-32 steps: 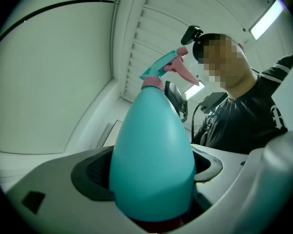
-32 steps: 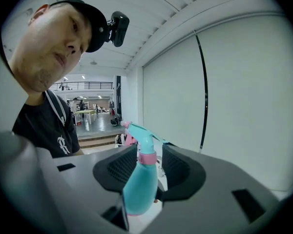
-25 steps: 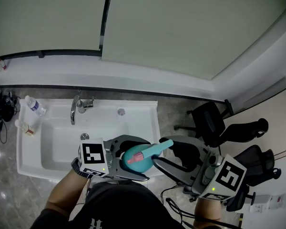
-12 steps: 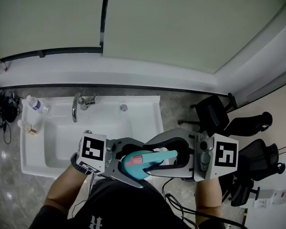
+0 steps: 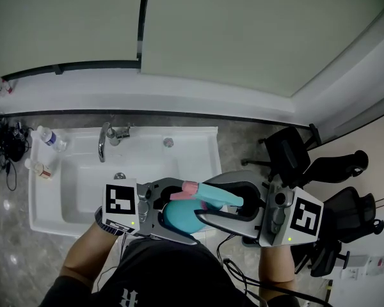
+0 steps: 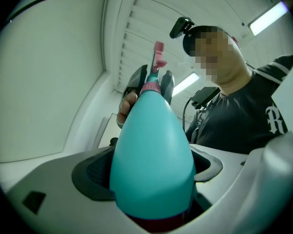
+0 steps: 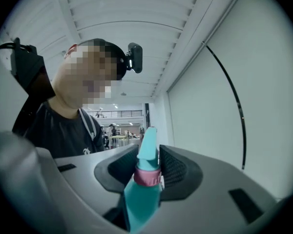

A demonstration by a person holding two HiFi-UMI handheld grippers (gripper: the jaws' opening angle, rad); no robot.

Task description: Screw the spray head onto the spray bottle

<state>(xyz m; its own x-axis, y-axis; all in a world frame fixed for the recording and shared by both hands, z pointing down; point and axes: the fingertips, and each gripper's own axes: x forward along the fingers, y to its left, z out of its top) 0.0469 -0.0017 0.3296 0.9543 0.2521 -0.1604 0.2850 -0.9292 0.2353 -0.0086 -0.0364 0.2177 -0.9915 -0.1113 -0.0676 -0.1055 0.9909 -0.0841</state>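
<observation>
Chiefly, the relation: the spray head (image 5: 214, 196) sits on the neck of the spray bottle (image 5: 178, 217), and both are held up in front of the person, near the sink (image 5: 45, 197) and clear of its rim.
Bottle axis: in the left gripper view the spray bottle (image 6: 154, 155) runs straight out along the jaws, wide base nearest the camera and narrow neck farthest off.
Head axis: in the head view its long body lies across the frame, pink tip toward the left gripper, back end toward the right.
Left gripper (image 5: 192, 216): jaws set wide, clamped on the broad lower body of the bottle.
Right gripper (image 5: 203, 198): jaws fairly narrow and closing, with the spray head (image 7: 147, 155) between them at the pink collar (image 7: 147, 176).
Nearer hand: the right one, already on the collar that must turn.
Pose: the two grippers point at each other, nearly touching at the neck.
Seating: I cannot tell how far the thread has taken.
Next move, as I judge it: twist the right wrist about the bottle's axis while the left holds firm.
</observation>
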